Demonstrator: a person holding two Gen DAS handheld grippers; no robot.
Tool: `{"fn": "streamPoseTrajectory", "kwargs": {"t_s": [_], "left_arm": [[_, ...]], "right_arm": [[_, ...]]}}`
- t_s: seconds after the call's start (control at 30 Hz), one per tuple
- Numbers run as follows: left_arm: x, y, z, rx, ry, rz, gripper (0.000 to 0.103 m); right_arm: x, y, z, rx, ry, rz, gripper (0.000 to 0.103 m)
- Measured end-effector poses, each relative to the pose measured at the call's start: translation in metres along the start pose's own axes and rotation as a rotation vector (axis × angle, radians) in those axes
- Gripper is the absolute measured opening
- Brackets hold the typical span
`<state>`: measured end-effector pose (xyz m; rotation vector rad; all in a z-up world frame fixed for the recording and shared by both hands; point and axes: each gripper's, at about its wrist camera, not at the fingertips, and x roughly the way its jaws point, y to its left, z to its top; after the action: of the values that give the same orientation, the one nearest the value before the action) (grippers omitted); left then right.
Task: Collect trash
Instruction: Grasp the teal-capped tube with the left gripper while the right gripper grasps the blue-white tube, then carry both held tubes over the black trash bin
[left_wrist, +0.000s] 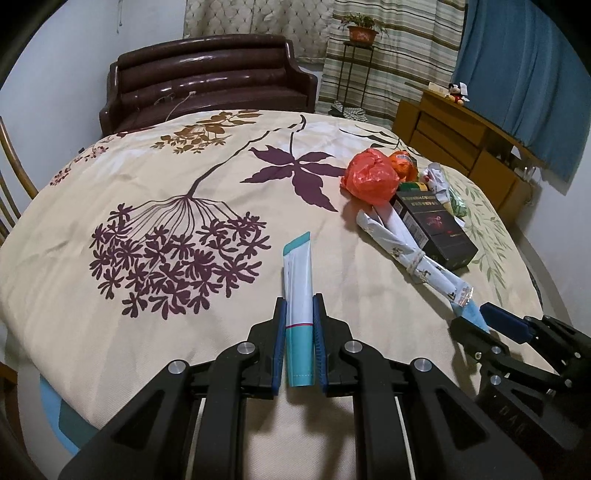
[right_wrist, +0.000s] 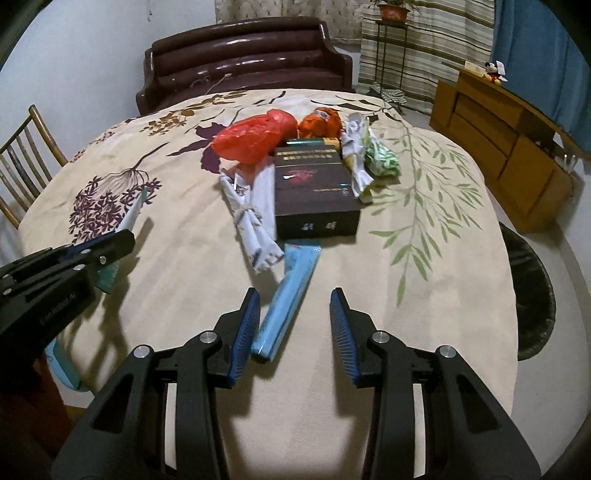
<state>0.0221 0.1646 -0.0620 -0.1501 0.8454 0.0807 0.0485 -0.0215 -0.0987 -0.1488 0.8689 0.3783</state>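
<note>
From the left wrist camera, the left gripper has its two blue pads pressed against the sides of a white and teal tube, which points away over the floral tablecloth. The tube's crimped end reaches toward the purple flower print. To the right lies the pile of trash: a crumpled orange plastic bag, a dark box beside it, and a bundle of rolled white wrappers tied at the middle, leaning against the box's near side. The right gripper comes in from the right edge, its fingers on either side of the near end of a light blue packet; how far apart they stand is hard to judge from here. A brown sofa sits beyond the table.

From the right wrist camera, the right gripper stands wide open, and the light blue packet lies flat on the cloth between its fingers, close by the left pad and well clear of the right one. The packet's far end touches the front of the dark box. The wrapper bundle lies just left of the box, the orange bag behind it, and a green and white wrapper at the box's right. At the left edge, the left gripper grips the tube. A black bin stands beside the table on the right.
</note>
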Motion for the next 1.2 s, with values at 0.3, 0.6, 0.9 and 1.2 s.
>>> {"fn": "streamPoseTrajectory", "kwargs": {"t_s": [0.3, 0.6, 0.9, 1.2], "left_arm": [[0.002, -0.003, -0.004, -0.005, 0.005, -0.006, 0.015], [0.0, -0.017, -0.006, -0.001, -0.004, -0.03, 0.015], [-0.011, -0.052, 0.003, 0.031, -0.043, -0.099, 0.015], [-0.007, -0.117, 0.023, 0.114, -0.072, -0.177, 0.015]], "right_arm": [[-0.002, -0.009, -0.003, 0.001, -0.01, -0.002, 0.014], [-0.01, -0.024, -0.005, 0.026, -0.03, -0.003, 0.013], [-0.027, -0.068, -0.001, 0.092, -0.091, -0.072, 0.013], [-0.04, -0.14, 0.003, 0.194, -0.141, -0.188, 0.013]]}}
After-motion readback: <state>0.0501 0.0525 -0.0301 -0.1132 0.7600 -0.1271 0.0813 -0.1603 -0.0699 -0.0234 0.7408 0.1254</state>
